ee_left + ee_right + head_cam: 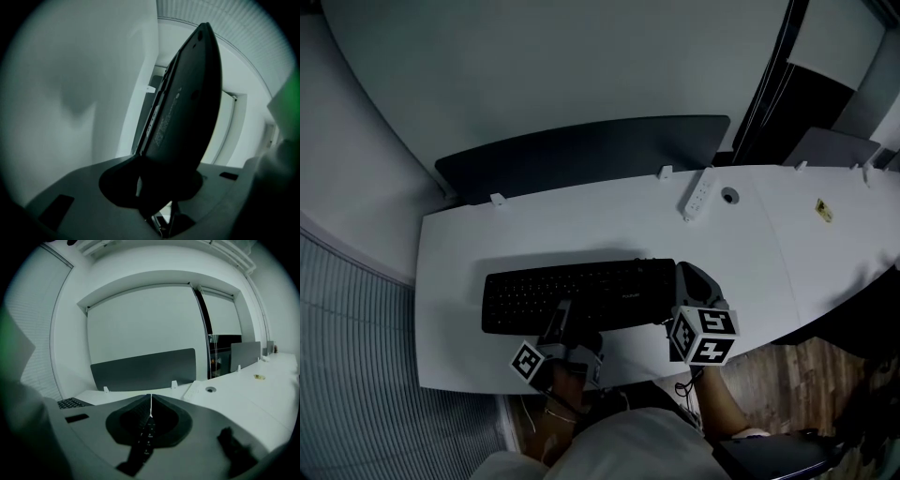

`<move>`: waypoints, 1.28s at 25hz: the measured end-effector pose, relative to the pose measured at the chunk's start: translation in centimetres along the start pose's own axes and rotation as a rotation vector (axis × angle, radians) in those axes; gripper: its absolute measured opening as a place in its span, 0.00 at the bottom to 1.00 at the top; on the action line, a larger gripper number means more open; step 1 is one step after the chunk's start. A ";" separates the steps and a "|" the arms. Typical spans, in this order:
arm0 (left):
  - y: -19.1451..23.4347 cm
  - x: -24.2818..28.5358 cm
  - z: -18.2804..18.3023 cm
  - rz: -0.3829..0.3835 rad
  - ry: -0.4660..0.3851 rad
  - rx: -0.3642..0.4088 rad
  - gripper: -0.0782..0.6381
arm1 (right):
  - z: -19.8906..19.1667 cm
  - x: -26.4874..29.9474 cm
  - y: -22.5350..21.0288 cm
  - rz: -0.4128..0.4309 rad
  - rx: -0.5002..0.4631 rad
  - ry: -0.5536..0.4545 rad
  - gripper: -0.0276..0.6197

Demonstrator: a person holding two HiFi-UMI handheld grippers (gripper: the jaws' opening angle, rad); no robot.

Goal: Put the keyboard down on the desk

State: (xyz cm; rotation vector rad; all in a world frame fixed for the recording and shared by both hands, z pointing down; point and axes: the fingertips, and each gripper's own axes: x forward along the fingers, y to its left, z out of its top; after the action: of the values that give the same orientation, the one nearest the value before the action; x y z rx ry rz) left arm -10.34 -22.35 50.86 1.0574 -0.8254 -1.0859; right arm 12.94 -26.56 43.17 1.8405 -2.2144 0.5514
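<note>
White desk [581,220]: toward its six o'clock edge, the keyboard [581,292] seems to sit just off the surface, clamped in my left claw [560,319]. My right claw [150,404], jaws together and empty, is at the keyboard's three o'clock end. Next: lower it flat, then release.

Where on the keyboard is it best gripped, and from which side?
Pinch the keyboard on its long near edge, coming level from the person's side: it is flat, thin and wide, as the left gripper holds it.
</note>
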 end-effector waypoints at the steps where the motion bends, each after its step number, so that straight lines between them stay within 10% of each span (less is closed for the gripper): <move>1: 0.0 0.0 -0.1 0.000 -0.001 0.000 0.28 | -0.3 0.2 -0.1 -0.001 0.002 0.008 0.09; 32: 7.9 2.8 -0.5 0.117 -0.124 -0.062 0.28 | -7.9 2.6 0.6 0.160 -0.039 0.235 0.09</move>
State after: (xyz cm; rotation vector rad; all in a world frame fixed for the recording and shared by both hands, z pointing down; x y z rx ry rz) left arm -6.88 -24.09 58.29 0.8857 -0.9353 -1.0790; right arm 11.24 -25.53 51.30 1.5016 -2.2069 0.7091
